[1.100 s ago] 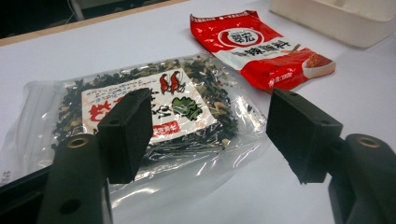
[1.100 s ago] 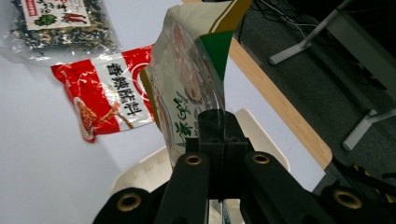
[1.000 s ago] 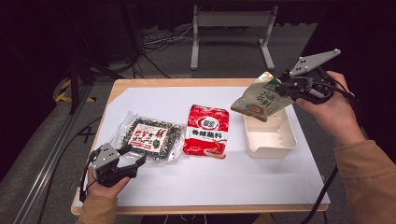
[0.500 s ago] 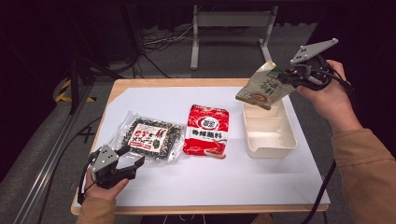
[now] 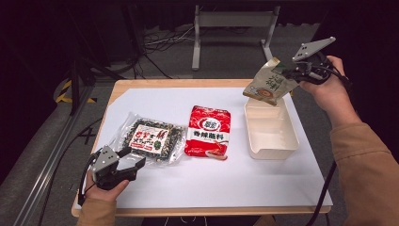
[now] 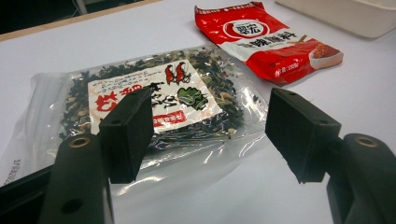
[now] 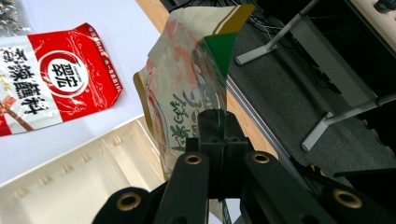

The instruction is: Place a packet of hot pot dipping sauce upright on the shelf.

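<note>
Here, the right gripper [image 5: 288, 73], jaws clamped on a beige packet [image 5: 269, 84], holds it above the far end of the cream tray [image 5: 273, 146]; its long axis slopes, free end downward; next: lower and release; the left gripper [image 5: 132, 159] rests wide, empty, beside the seaweed bag [image 5: 153, 139].

- The beige packet [image 7: 187, 98] was cut off by the top edge of the right gripper view, and its pinched edge lay hidden between the closed jaws.
- The white tray [image 6: 345, 14] ran off the top of the left gripper view.
- The seaweed bag's [image 6: 154, 100] label was partly covered by one jaw there.
</note>
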